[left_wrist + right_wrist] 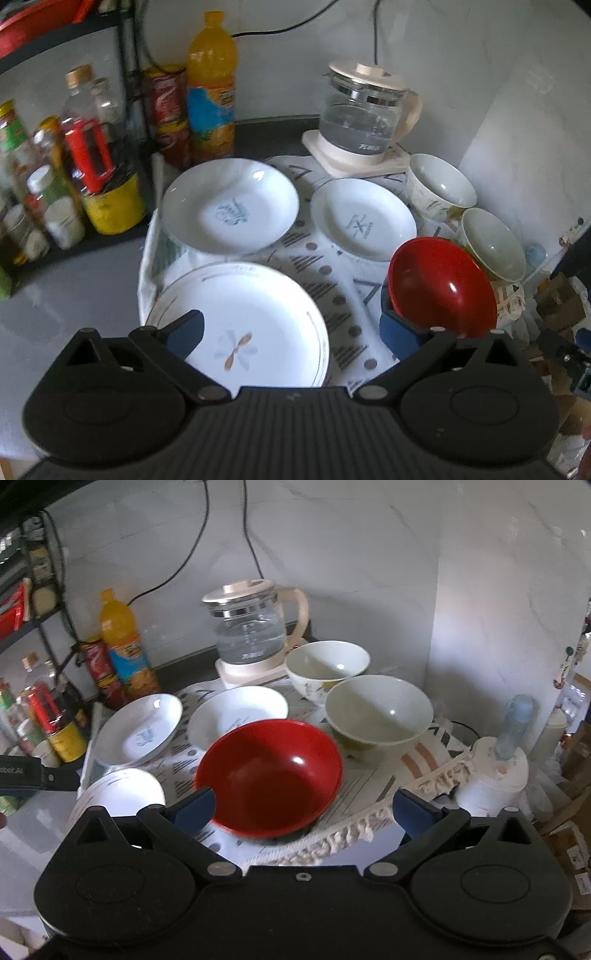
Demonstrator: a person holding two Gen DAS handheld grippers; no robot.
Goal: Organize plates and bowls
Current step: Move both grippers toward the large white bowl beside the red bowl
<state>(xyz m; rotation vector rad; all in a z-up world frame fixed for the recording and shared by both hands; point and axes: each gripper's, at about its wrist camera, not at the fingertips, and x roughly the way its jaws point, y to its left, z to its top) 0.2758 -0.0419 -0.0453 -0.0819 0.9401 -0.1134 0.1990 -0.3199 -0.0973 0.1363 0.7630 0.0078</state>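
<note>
Red bowl [271,775] upright on patterned cloth [365,786], mouth up, round, no long axis; sits nearest the cloth's fringed edge. Behind it: green bowl [378,710], floral bowl [327,668], small plate [238,714], deep plate [138,729]. Large plate [240,325] under left claw [291,328], spread wide, empty. Right claw [303,808] wide too, gripping nothing, its left finger over the red rim. Kettle [255,631] at the desk's back.

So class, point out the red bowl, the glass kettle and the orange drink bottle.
red bowl [271,775], right wrist view, inner base.
glass kettle [251,635], right wrist view, glass body.
orange drink bottle [211,99], left wrist view, label.
</note>
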